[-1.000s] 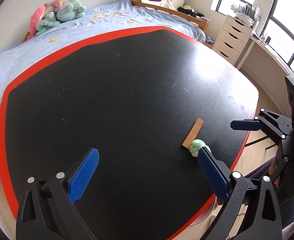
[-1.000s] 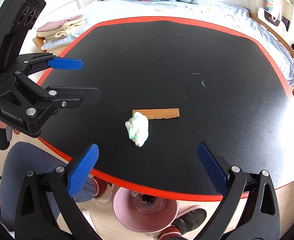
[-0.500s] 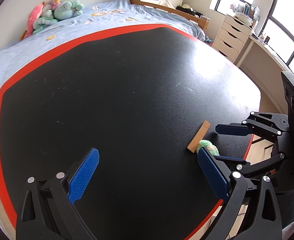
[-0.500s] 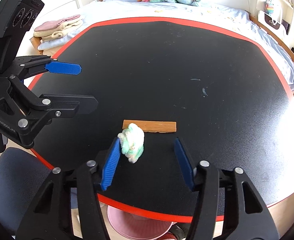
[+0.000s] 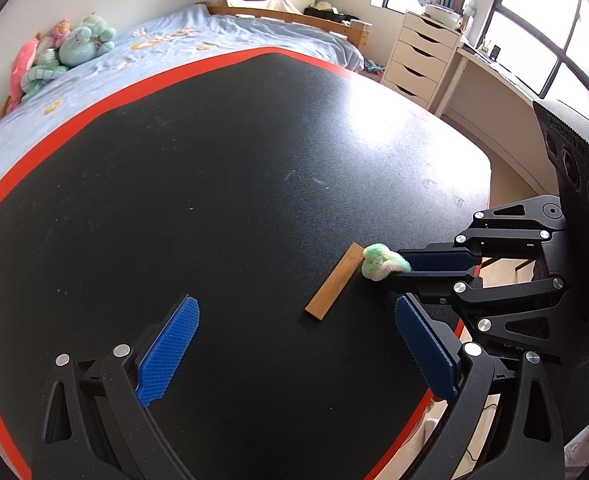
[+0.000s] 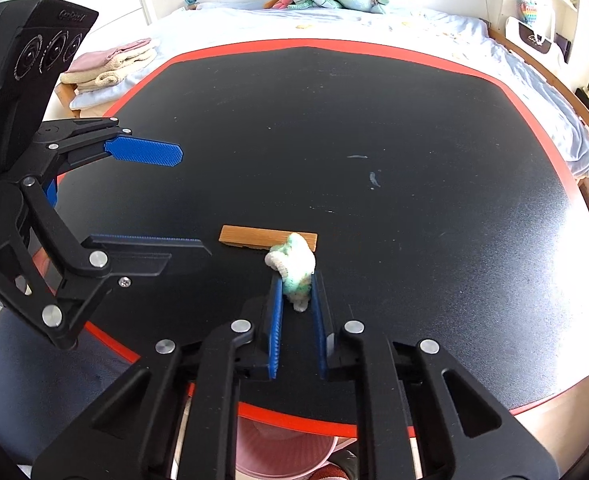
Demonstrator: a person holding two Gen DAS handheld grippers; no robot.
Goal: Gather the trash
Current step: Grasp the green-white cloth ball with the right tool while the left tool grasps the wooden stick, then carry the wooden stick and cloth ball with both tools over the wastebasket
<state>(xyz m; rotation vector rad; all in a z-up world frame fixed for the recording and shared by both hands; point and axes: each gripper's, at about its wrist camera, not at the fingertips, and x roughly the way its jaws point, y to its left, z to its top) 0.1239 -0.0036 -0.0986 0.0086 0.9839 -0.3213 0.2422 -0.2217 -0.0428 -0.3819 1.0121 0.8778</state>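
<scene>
The table in front of me is black with a red edge band and a finely speckled top. A flat wooden strip lies on it near my side. Just beside the strip sits a crumpled green-and-white wad, at the strip's right end. A few pale smears mark the surface farther in

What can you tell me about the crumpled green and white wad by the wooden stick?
The wad is a soft crumpled lump, white mottled with pale green, like tissue or wet paper. It sits on the black table near its red front edge, squeezed between the blue pads of the right tongs, which are closed on its near half. Its far end overlaps or touches the right end of the wooden stick. The open left tongs are clear of it.
</scene>
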